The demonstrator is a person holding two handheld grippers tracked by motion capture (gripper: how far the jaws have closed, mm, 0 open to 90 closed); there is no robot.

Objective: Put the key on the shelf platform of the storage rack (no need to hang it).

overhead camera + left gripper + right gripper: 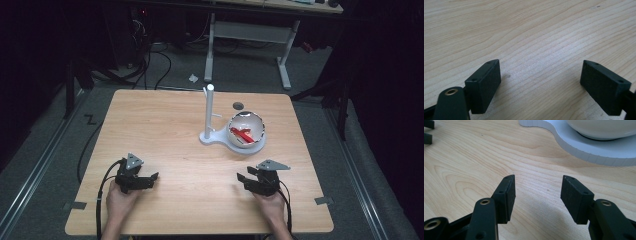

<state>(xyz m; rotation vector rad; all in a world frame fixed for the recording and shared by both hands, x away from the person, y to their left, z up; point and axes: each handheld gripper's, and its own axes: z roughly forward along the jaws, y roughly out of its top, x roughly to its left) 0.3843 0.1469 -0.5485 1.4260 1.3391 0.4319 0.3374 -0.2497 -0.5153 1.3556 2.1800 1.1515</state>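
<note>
At the lower left of the high view, your left tool [150, 178]: resting on the counter [175, 140], jaws spread, nothing between them.
Your right tool [243, 181]: lower right, jaws spread, empty.
White bowl [246, 131]: right of centre, on the white stand [210, 112], red pieces [243, 133] inside.

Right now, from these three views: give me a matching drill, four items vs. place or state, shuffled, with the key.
Items:
1. left claw
2. right claw
3. white bowl
4. white post

Place or state:
A. holds red pieces, sits on the white base
B. open, low over bare wood near the table's left front
C. upright at the base's left end
D. open, near the right front, base ahead of it

Pairs: 1-B, 2-D, 3-A, 4-C
</note>
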